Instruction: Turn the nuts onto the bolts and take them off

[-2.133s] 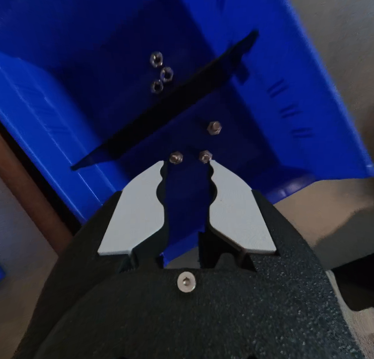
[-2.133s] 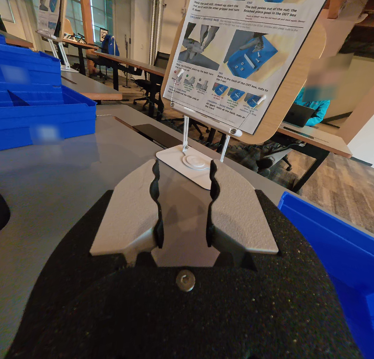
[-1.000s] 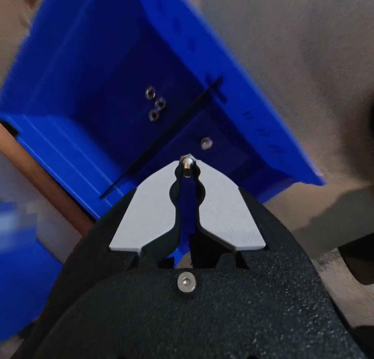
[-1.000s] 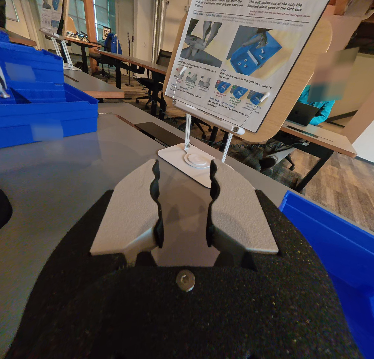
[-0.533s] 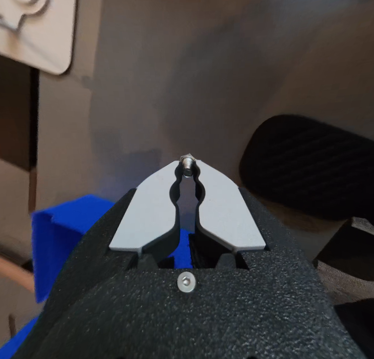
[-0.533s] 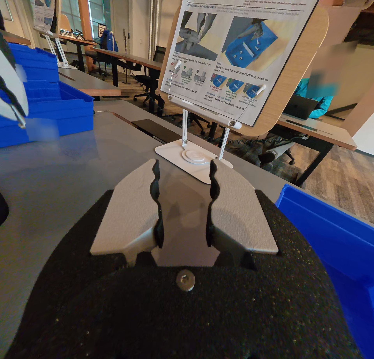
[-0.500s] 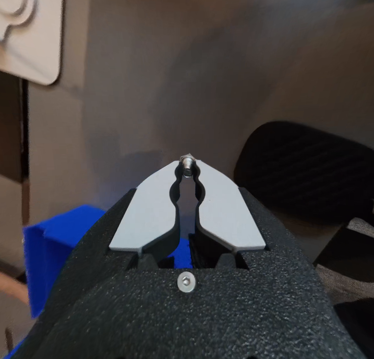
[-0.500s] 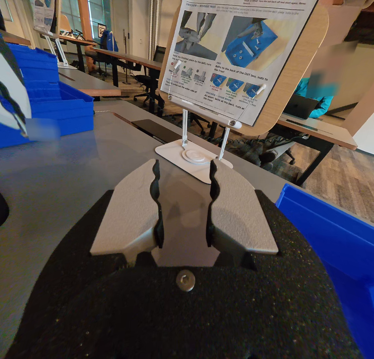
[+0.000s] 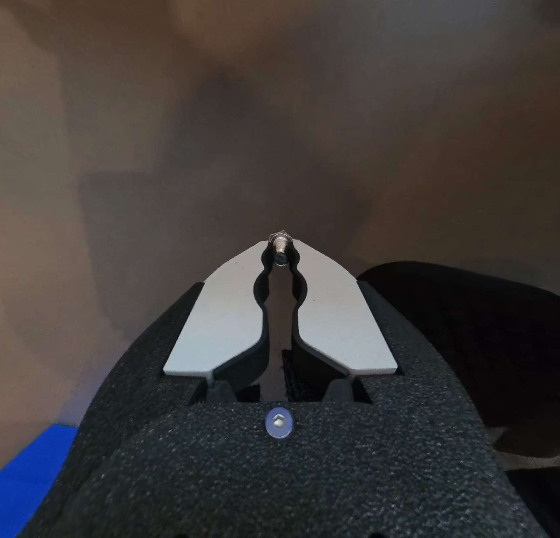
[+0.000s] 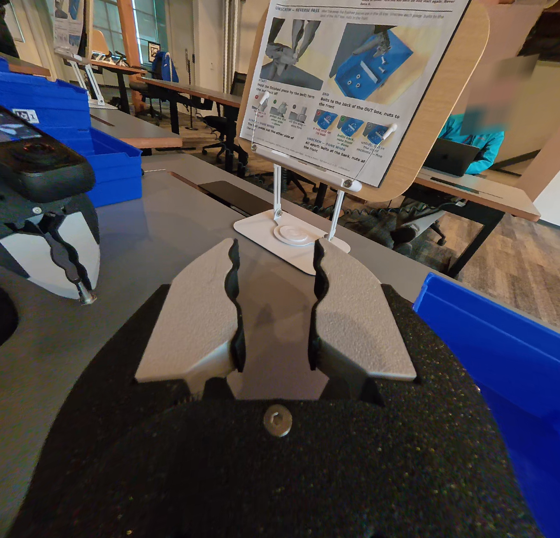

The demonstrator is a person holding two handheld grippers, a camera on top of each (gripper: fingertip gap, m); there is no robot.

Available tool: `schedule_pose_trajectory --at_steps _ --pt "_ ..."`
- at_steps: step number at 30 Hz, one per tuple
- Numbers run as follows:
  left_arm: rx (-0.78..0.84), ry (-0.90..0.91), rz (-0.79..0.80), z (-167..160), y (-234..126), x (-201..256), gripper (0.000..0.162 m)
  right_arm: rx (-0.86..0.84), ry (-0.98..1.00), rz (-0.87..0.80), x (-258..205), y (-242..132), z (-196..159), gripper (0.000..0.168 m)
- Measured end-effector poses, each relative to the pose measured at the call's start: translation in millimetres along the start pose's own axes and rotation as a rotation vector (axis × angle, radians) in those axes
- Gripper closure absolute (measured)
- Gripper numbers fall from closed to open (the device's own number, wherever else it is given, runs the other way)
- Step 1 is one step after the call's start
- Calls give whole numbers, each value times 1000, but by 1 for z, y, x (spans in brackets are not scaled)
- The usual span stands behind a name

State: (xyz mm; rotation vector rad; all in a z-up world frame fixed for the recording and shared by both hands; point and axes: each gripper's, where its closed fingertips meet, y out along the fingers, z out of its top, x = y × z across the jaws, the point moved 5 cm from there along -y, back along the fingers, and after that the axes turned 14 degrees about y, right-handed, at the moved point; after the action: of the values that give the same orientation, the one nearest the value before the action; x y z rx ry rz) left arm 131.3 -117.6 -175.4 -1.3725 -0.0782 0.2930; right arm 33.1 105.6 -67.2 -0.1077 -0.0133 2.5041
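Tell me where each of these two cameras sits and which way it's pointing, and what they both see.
Left wrist view: on the left gripper, looking down along its jaws at the grey table; the jaws clamp a bolt with a nut.
Right wrist view: on the right gripper, facing across the table toward an instruction stand; its jaws are apart, empty.
Shared: the left gripper, bolt and table.

Long wood-topped desks [image 10: 194, 91] and black office chairs [image 10: 225, 123] fill a workroom with tall windows [image 10: 103, 17] behind timber posts [image 10: 127, 38]. Grey wood-look flooring [image 10: 515, 268] runs to the right.
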Motion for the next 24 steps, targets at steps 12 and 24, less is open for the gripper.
schedule_pose_trajectory --at_steps 12,24 --pt "3 -2 -25 -3 5 -1 152 -9 -6 -3 0 2 -2 122" --pt "34 -14 -33 -6 -7 0 113 -8 -4 -7 1 1 -2 122"
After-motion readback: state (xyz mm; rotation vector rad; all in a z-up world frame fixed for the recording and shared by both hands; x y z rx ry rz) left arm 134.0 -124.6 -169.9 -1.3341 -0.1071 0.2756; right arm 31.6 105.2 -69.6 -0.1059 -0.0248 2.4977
